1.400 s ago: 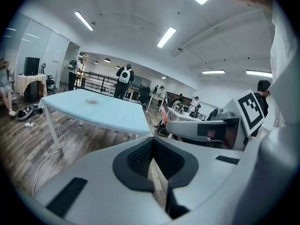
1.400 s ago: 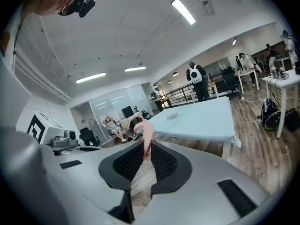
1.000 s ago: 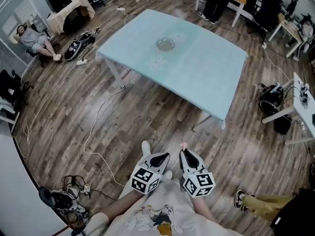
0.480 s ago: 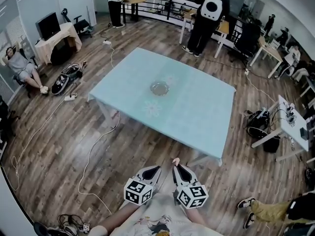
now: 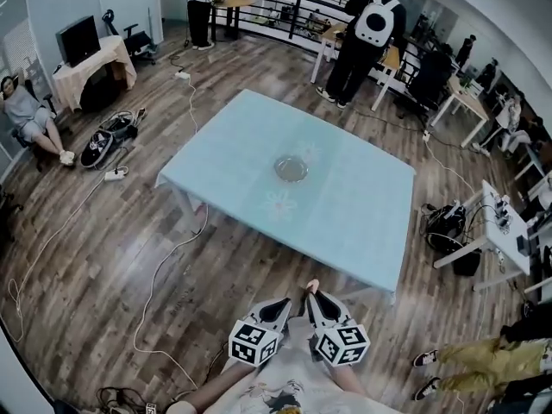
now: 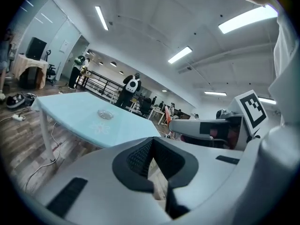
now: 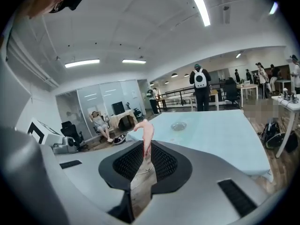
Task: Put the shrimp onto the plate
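Note:
A pale pink shrimp sticks up from between the jaws of my right gripper, which is shut on it; the same shrimp shows at the tip of the right gripper in the head view. My left gripper is held beside it, shut with nothing in it, as in the left gripper view. A small glass plate lies near the middle of the light blue table, well ahead of both grippers. The plate also shows in the right gripper view.
The table stands on a wooden floor with white cables trailing to its left. A person with a white backpack stands beyond the table. Another person sits at far left. Desks and bags stand at the right.
The view has tilted up and shifted, so the table sits lower and more centred in the frame. Both grippers stay close to my body, the right still shut on the shrimp.

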`<state>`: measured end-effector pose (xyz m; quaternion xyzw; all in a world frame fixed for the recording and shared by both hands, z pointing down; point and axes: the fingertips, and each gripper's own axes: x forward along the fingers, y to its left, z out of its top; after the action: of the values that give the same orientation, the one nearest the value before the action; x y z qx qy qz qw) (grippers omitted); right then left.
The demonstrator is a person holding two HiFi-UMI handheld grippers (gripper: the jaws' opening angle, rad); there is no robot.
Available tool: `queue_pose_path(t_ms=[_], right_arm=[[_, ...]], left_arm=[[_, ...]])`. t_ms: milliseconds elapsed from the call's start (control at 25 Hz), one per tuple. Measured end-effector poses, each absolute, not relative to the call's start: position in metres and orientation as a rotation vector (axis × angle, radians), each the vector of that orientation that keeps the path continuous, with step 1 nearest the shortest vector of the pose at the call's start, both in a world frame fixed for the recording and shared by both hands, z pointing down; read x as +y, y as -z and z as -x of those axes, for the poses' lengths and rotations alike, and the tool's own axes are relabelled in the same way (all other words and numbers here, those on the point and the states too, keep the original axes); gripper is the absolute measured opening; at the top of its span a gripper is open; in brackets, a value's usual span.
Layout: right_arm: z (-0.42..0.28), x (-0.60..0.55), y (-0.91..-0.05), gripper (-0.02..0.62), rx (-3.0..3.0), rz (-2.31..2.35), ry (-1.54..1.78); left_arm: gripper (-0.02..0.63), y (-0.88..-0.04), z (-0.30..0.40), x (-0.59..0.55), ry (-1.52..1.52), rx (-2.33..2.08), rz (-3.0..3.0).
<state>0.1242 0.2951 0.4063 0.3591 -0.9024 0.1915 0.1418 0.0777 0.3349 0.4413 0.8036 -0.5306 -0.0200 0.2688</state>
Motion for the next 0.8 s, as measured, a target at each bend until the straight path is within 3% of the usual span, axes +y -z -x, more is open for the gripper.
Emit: queue_pose_path(t_ms=[440,800], right_arm=[[-0.066,0.265,-0.433,0.066,-2.611,-0.894,-0.624],[-0.039,0.13,-0.426,0.066,-2.655,-0.957,-0.673]], left_arm=[[0.007,-0.479,-0.011,0.307,0.028,-1.52,-2.014],[0.008,-0.473,0.047,0.191,-0.035,-1.564,-1.988]])
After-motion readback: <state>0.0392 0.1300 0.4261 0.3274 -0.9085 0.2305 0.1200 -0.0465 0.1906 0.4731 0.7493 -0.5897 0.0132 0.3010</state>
